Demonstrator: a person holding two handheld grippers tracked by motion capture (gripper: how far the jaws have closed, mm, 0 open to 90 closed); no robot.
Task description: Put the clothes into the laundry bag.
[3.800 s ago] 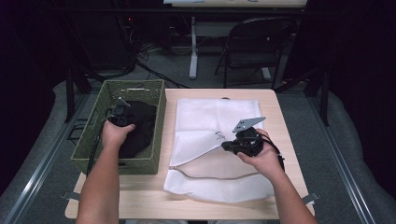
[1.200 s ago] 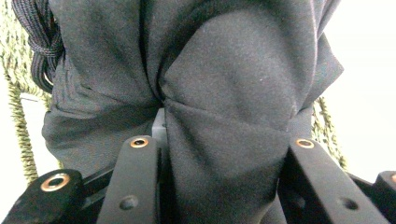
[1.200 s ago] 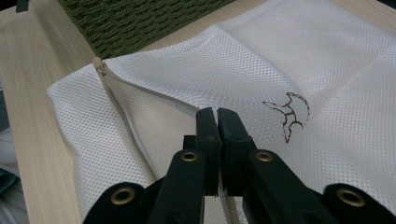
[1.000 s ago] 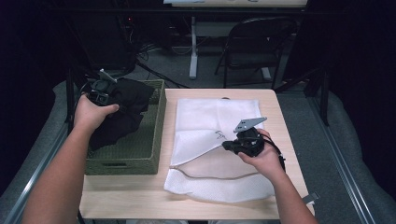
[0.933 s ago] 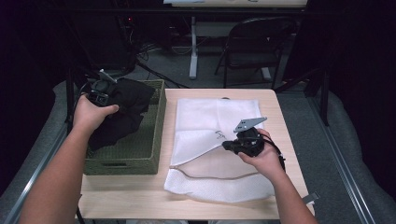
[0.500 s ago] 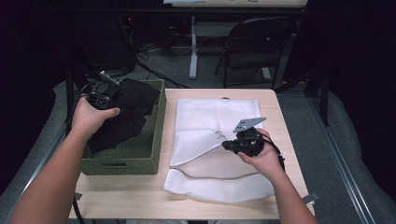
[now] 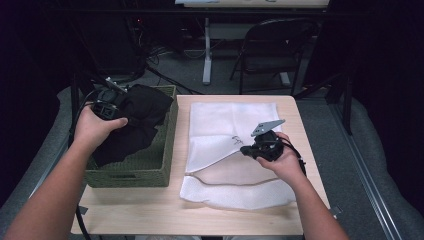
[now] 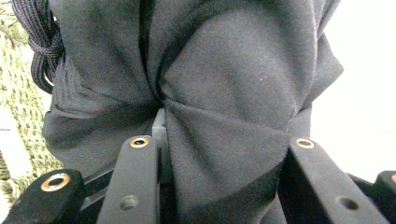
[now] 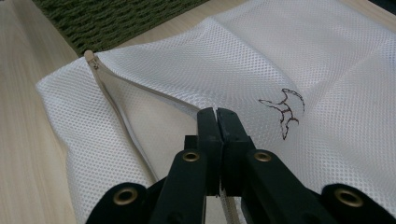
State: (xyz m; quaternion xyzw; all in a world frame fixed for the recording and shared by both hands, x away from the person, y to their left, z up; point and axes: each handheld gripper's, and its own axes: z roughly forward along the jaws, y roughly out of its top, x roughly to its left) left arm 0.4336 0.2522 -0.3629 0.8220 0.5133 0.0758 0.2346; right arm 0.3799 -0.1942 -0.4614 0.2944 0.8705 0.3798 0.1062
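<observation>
A basket (image 7: 150,170) sits left of the mesh bag (image 7: 235,125) on the table (image 7: 150,212).

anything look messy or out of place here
Nothing is damaged or spilled. The black cloth garment is bunched and half out of the green woven basket, held in the left gripper. The white mesh laundry bag lies rumpled, its zipper edge pinched by the right gripper.

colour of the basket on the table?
Olive green woven basket; it shows best in the high view.

Bunched dark cloth (image 8: 224,107) between the left tongs (image 8: 219,158), clamped.
</observation>
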